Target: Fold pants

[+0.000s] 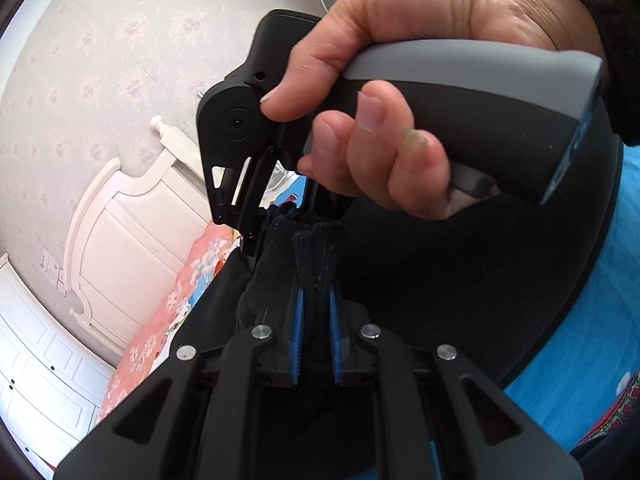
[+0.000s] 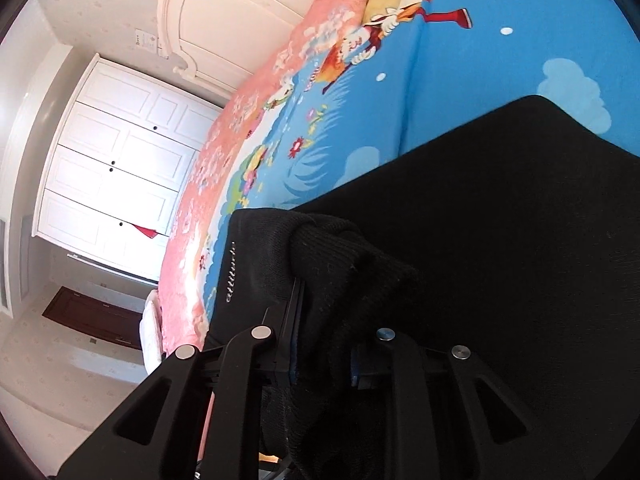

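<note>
Both tongs, L point(image 1: 316, 300) & R point(image 2: 320, 320), clamp black pants point(image 2: 500, 240) hem edges; blue bedsheet point(image 2: 460, 80) beyond is bare.

The pants point(image 2: 500, 220) lie spread on the bed point(image 2: 460, 72), with a bunched edge of them lifted between the jaws of the left gripper point(image 1: 316, 304) and another between those of the right gripper point(image 2: 320, 320). In the left wrist view the right gripper sits just beyond the left one, a hand point(image 1: 400, 92) around its handle. The headboard point(image 1: 132, 216) stands at the bed's far end, a wardrobe point(image 2: 116, 168) beside it
</note>
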Demonstrator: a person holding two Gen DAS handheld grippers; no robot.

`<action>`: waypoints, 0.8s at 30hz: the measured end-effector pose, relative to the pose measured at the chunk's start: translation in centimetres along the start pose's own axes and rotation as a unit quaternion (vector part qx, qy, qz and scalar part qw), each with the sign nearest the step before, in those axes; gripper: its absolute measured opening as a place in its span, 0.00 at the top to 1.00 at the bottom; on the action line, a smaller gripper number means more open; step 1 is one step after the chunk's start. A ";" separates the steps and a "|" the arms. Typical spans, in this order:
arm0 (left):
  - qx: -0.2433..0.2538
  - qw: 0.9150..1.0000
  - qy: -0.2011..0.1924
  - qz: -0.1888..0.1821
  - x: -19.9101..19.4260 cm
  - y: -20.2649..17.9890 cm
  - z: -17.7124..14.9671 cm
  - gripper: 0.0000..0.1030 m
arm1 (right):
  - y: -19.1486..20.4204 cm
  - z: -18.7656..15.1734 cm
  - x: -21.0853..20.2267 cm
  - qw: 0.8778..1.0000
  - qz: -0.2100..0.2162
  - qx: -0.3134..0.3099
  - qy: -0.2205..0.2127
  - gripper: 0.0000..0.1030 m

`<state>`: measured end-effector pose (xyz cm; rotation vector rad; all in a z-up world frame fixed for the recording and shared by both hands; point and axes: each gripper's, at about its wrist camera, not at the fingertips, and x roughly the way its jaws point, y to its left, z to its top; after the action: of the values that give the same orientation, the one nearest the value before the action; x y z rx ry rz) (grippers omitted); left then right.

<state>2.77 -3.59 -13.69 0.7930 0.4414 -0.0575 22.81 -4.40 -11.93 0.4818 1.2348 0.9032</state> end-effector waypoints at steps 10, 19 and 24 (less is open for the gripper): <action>-0.111 0.992 -0.027 -0.063 -2.8 4.9 -1.9 0.36 | -1.1 0.0 -1.5 0.998 -0.054 -0.003 -0.026 0.63; -0.356 0.934 0.017 0.035 -8.5 17.4 -12.2 0.51 | 7.6 -4.8 -7.9 0.956 -0.167 -0.141 -0.193 0.14; -0.261 0.958 0.078 0.092 -7.8 16.6 -17.0 0.45 | 11.2 -6.4 -2.6 0.952 -0.194 -0.170 -0.162 0.20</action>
<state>-6.91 19.12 -9.83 0.3139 0.5009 0.2887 13.00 -0.92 -3.88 0.0957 0.8102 0.6491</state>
